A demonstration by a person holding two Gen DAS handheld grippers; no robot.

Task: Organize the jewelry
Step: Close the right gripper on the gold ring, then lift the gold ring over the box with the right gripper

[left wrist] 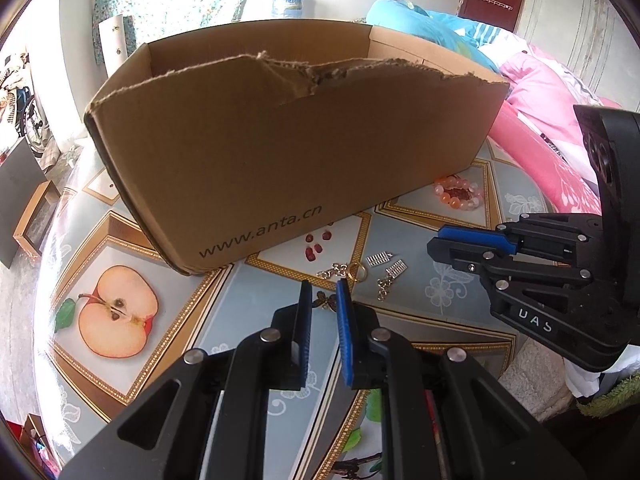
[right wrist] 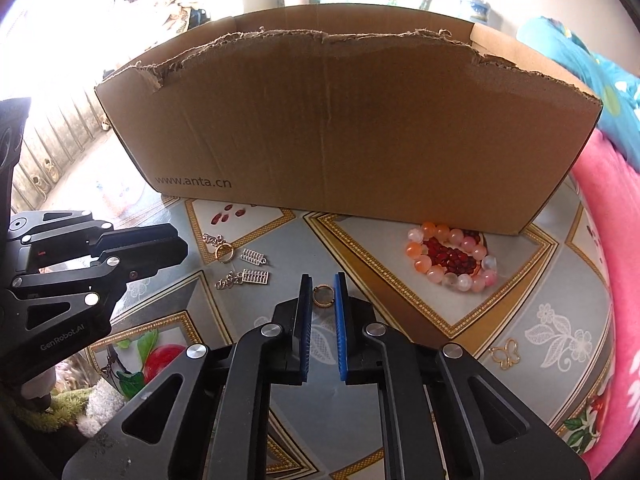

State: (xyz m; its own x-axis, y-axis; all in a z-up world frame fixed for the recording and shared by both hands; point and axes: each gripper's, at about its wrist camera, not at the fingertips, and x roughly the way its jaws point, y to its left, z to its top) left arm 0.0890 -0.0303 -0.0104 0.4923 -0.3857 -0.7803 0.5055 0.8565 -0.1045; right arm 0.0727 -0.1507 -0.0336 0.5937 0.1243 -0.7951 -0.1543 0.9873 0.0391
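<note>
My right gripper [right wrist: 323, 288], jaws apart, brackets a gold ring [right wrist: 323, 295] lying flat on the tabletop [right wrist: 400, 320] at twelve o'clock. My left gripper [left wrist: 324, 294], also apart, hovers farther off; the box [right wrist: 340, 128] stands beyond.

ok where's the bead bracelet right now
In the right wrist view the bead bracelet lies on the table, right of centre, just in front of the cardboard box, near its right end.

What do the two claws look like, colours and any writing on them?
Both are black angular linkages with round silver pivot pins and ribbed blue finger pads. The left claw carries "GenRobot.AI" in white; the right claw shows white letters reading "UAS". No cables or sleeves show.
</note>
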